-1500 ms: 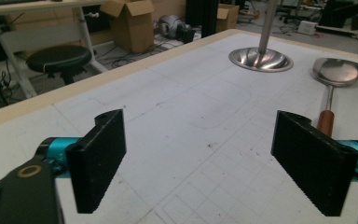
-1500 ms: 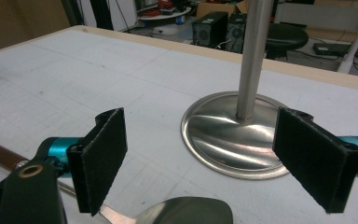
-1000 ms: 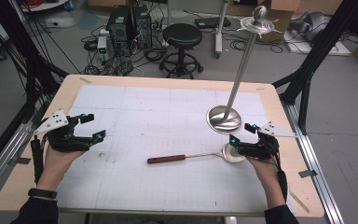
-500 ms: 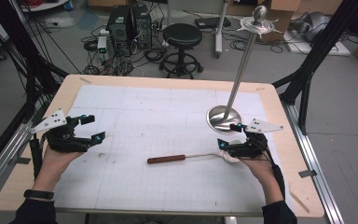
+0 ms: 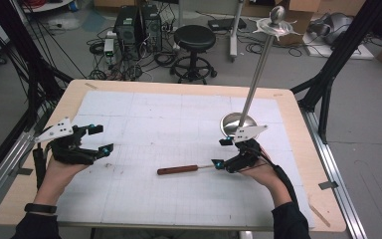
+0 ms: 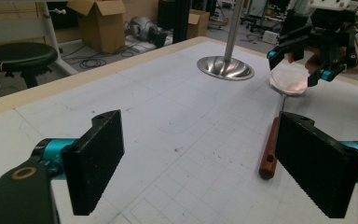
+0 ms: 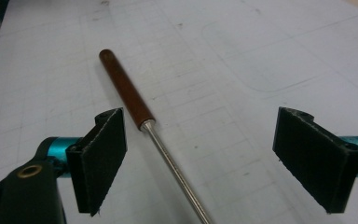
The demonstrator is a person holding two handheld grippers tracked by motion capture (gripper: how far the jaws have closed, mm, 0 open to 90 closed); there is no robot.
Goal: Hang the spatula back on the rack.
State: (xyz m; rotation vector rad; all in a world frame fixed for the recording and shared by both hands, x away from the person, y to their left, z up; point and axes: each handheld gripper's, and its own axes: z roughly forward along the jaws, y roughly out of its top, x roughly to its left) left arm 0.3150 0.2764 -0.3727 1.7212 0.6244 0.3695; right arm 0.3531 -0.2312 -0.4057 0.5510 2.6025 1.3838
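Right gripper (image 5: 222,152) hovers low over the thin metal shaft of the ladle (image 5: 185,170), jaws spread wide, one on each side, nothing clamped. In the right gripper view the shaft runs between the jaws without touching either. Ladle lies flat on the tabletop (image 5: 144,114), brown wooden handle pointing toward the left gripper (image 5: 99,139), bowl end beside the steel stand (image 5: 238,123). Left gripper rests well apart near the left edge, jaws released and empty.
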